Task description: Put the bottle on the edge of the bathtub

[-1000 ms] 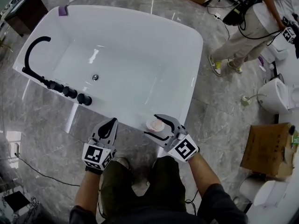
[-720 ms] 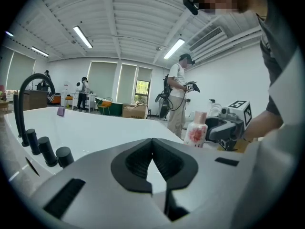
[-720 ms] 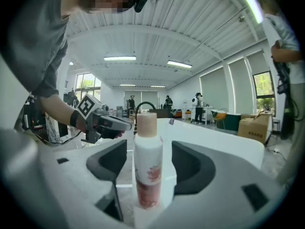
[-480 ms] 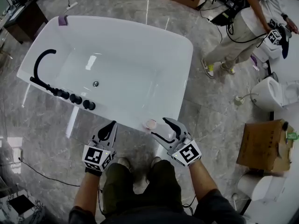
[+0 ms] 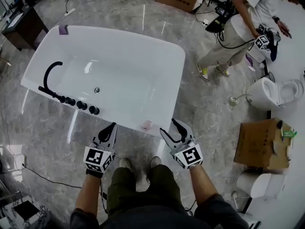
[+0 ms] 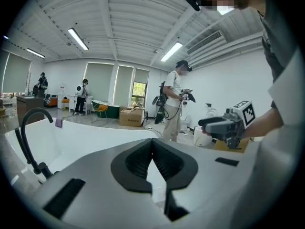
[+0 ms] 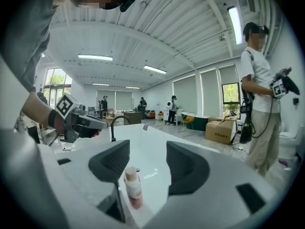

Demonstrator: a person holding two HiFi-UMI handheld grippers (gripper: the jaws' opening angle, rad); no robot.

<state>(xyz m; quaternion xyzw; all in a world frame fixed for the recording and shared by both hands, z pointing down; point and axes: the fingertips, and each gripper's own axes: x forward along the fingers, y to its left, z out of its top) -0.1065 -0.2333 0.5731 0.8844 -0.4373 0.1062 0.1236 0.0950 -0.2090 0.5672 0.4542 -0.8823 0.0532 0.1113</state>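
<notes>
A small pink bottle (image 5: 147,124) with a pale cap stands upright on the near edge of the white bathtub (image 5: 181,66). In the right gripper view the bottle (image 7: 133,187) shows below and beyond the jaws. My right gripper (image 5: 168,127) hangs just right of the bottle, apart from it. It is open, its jaws have just been closing a little, and nothing is between them (image 7: 147,151). My left gripper (image 5: 113,126) is shut and empty, held above the floor in front of the tub's near wall, with its pads meeting (image 6: 152,144).
A black faucet (image 5: 52,73) and a row of black knobs (image 5: 81,105) sit on the tub's left rim. A person (image 5: 238,23) stands at the upper right. A toilet (image 5: 271,92) and a cardboard box (image 5: 259,144) are on the right.
Both grippers have risen and drawn back from the tub. The right gripper has left the bottle, which stays standing on the edge. The tub looks smaller and farther away.
</notes>
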